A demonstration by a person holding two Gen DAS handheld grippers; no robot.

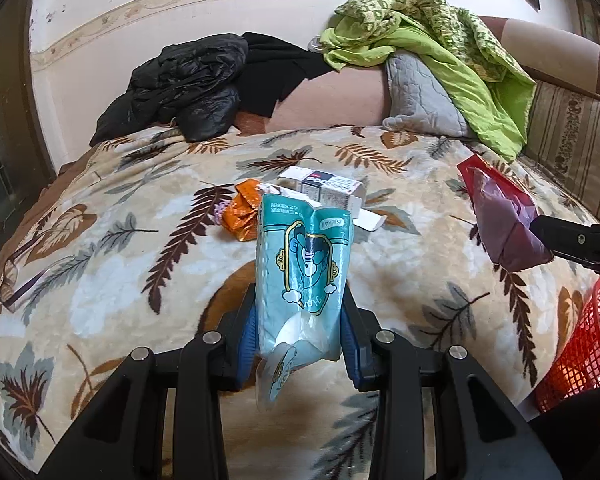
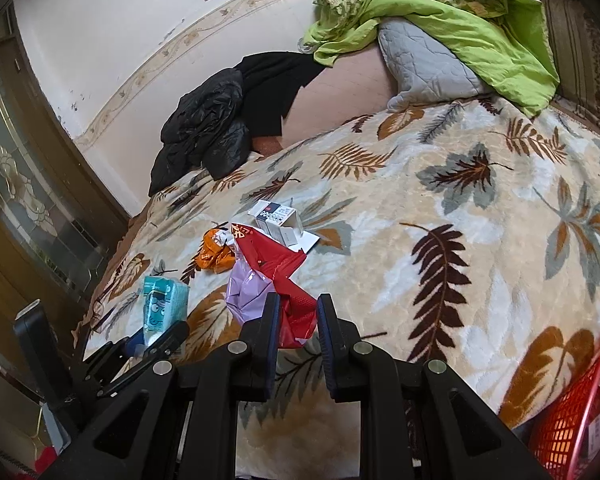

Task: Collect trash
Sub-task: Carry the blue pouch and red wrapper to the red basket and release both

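Observation:
My left gripper is shut on a teal tissue wrapper and holds it upright above the leaf-print blanket. It also shows in the right wrist view. My right gripper is shut on a red and purple plastic bag, lifted off the bed; the bag shows at the right of the left wrist view. An orange wrapper and a white carton lie on the blanket ahead. A red mesh basket stands at the bed's right edge.
A black jacket lies at the bed's far left. A green quilt and a grey pillow sit at the far right. A wooden door is to the left. Eyeglasses lie near the left edge.

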